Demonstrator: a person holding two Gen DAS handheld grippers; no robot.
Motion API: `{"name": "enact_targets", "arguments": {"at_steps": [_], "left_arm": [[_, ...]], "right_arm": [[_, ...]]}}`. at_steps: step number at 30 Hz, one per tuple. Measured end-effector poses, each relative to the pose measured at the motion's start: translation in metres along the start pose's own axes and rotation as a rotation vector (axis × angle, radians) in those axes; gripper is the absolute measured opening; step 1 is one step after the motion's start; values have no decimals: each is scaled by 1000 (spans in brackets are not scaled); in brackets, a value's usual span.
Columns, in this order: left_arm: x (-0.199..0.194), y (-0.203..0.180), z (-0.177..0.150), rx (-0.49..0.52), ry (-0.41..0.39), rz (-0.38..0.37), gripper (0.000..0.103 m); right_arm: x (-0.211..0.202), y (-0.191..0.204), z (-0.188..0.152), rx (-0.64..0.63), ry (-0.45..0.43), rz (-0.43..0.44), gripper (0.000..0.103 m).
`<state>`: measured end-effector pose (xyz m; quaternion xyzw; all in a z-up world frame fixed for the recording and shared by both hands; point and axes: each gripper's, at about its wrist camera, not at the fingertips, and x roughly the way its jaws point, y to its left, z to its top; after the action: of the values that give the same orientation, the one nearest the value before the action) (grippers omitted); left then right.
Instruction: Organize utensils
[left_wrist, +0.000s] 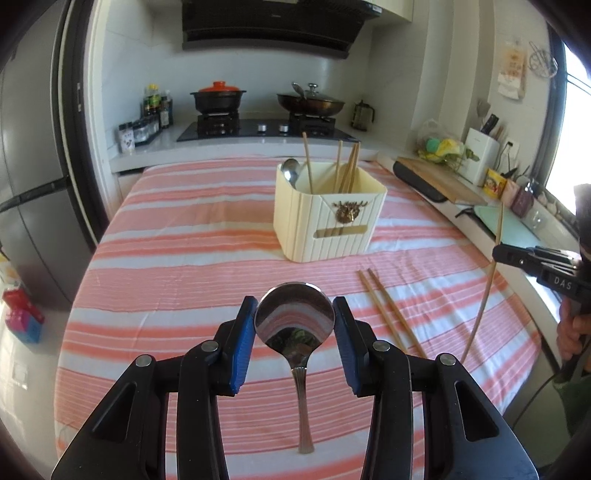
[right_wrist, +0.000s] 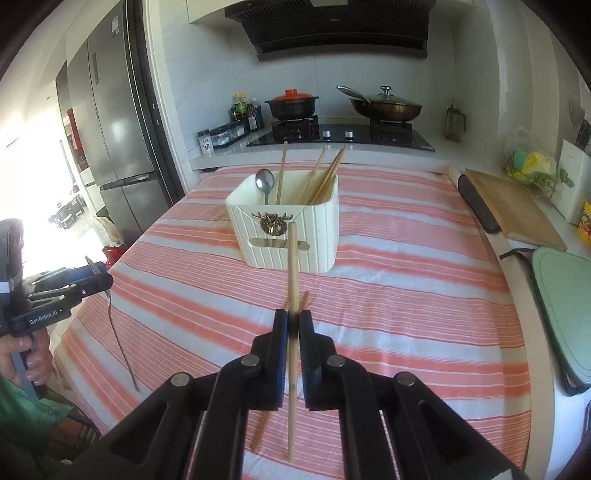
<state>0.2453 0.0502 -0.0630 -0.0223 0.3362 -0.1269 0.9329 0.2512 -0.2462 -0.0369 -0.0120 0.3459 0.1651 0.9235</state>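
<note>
Your left tongs (left_wrist: 294, 317) clamp a polished steel spoon (left_wrist: 294, 317) by the rim of its round bowl, blue pads pressed on both sides, jaws partly apart at the bowl's width. The slim handle hangs down toward you, clear of the tabletop (left_wrist: 166, 288), which is covered in a cloth with pink-and-white stripes.

Your right tongs (right_wrist: 292, 321) are closed nearly all the way on one pale wooden chopstick (right_wrist: 292, 266). It's a thin straight stick, gripped about mid-length and near upright, tip ahead of the tongs.

Ahead of both tongs stands the cream holder (left_wrist: 328, 221), a ribbed plastic box with rounded corners, a brass stag-head ornament and a slot on the front. Inside it: a second steel spoon (left_wrist: 290, 170), bowl up at the left, and several wooden chopsticks (left_wrist: 347, 166) leaning to the right.

Two loose chopsticks (left_wrist: 391, 314) lie flat on the cloth, just right of your left tongs and below your right tongs.
</note>
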Motion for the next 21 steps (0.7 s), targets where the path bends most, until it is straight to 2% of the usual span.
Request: {"name": "enact_targets", "arguments": {"at_steps": [8, 11, 16, 21], "left_arm": [[-9, 4, 13, -18, -40, -10, 41], [-12, 8, 24, -29, -44, -37, 41], [-26, 12, 70, -23, -109, -74, 41], [-36, 13, 141, -25, -241, -66, 41]], "right_arm": [[-14, -6, 12, 33, -77, 5, 6], [-15, -8, 22, 36, -97, 7, 6], [-13, -14, 63, 24, -147, 9, 6], [-14, -17, 127, 1, -276, -7, 6]]}}
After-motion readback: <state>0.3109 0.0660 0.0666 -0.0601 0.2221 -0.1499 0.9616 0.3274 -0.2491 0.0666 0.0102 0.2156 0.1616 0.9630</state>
